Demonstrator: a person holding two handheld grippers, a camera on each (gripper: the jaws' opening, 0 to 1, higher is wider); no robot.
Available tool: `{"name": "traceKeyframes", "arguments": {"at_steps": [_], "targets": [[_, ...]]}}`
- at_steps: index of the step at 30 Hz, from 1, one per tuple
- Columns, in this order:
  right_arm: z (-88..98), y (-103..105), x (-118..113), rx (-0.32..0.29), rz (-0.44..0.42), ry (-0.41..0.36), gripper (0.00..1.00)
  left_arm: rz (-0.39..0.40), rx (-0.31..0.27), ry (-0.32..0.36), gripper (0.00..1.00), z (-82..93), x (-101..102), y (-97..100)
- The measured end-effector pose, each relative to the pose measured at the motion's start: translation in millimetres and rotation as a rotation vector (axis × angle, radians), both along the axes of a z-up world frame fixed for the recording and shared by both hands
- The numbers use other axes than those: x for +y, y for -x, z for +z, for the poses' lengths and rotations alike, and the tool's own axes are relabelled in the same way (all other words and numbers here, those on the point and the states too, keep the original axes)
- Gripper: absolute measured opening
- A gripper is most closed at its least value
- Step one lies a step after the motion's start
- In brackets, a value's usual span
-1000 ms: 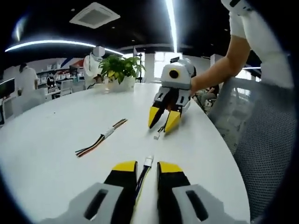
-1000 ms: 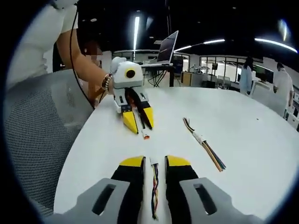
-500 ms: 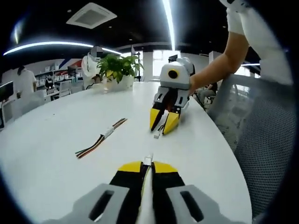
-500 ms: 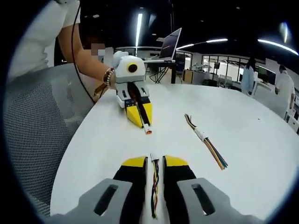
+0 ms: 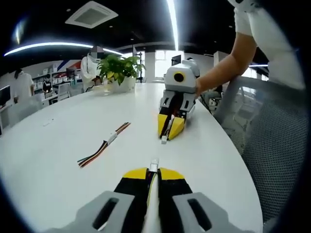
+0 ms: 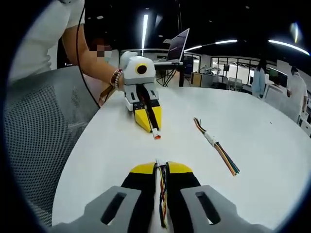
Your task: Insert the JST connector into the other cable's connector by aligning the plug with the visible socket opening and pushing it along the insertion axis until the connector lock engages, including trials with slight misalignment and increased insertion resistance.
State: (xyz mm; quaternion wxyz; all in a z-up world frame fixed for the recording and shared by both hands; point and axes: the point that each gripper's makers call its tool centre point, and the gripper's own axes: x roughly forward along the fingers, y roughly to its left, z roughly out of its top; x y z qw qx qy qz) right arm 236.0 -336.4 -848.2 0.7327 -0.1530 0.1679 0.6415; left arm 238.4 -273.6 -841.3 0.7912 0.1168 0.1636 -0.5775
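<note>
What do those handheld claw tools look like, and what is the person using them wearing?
Each gripper is a pale grey and white body ending in two black jaws with yellow tips. Seen from across the table, the right gripper and the left gripper each carry a rounded white housing. The person wears a white short sleeve and a beaded bracelet on the left wrist.

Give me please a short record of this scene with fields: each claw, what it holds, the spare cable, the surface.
left claw: shut on a cable, white connector at its tip
right claw: shut on a multicoloured cable
gap: the two claws face each other, connectors apart, not yet mated
spare cable: lies loose on the table, untouched
surface: white table
</note>
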Motion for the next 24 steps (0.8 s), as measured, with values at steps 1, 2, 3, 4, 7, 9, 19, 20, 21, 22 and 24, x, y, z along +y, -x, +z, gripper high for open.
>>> {"name": "traceKeyframes", "arguments": {"at_steps": [1, 2, 3, 4, 7, 9, 19, 20, 21, 22, 24], "targets": [[0.0, -1, 0, 0.001, -0.004, -0.002, 0.05, -0.003, 0.000, -0.001, 0.00, -0.2, 0, -0.2], [-0.1, -1, -1, 0.003, -0.008, -0.003, 0.05, -0.006, 0.001, -0.003, 0.00, -0.3, 0, -0.4], [0.0, -2, -1, 0.003, -0.010, -0.005, 0.05, -0.009, 0.002, -0.003, 0.00, -0.5, 0, -0.6], [0.0, -2, -1, 0.003, -0.011, -0.005, 0.05, -0.011, 0.003, -0.004, 0.00, -0.6, 0, -0.6], [-0.1, -2, -1, 0.024, -0.022, -0.011, 0.05, -0.019, -0.003, -0.012, 0.00, -0.8, -1, -1.5], [0.0, -3, -2, 0.032, -0.030, -0.013, 0.04, -0.016, -0.010, -0.018, 0.00, -0.6, -1, -3.6], [5.9, -4, -4, 0.062, -0.054, -0.023, 0.04, -0.053, -0.024, -0.058, 0.00, 1.6, -3, -4.3], [6.7, -5, -4, 0.061, -0.056, -0.023, 0.04, -0.053, -0.027, -0.055, 0.00, 3.1, -3, -5.0], [7.5, -5, -4, 0.057, -0.058, -0.021, 0.04, -0.053, -0.027, -0.052, 0.00, 4.9, -3, -5.6], [9.1, -7, -4, 0.054, -0.063, -0.021, 0.04, -0.052, -0.027, -0.052, 0.00, 6.1, -4, -6.2], [11.7, -8, -4, 0.050, -0.065, -0.023, 0.04, -0.055, -0.041, -0.061, 0.00, 8.6, -4, -7.9]]}}
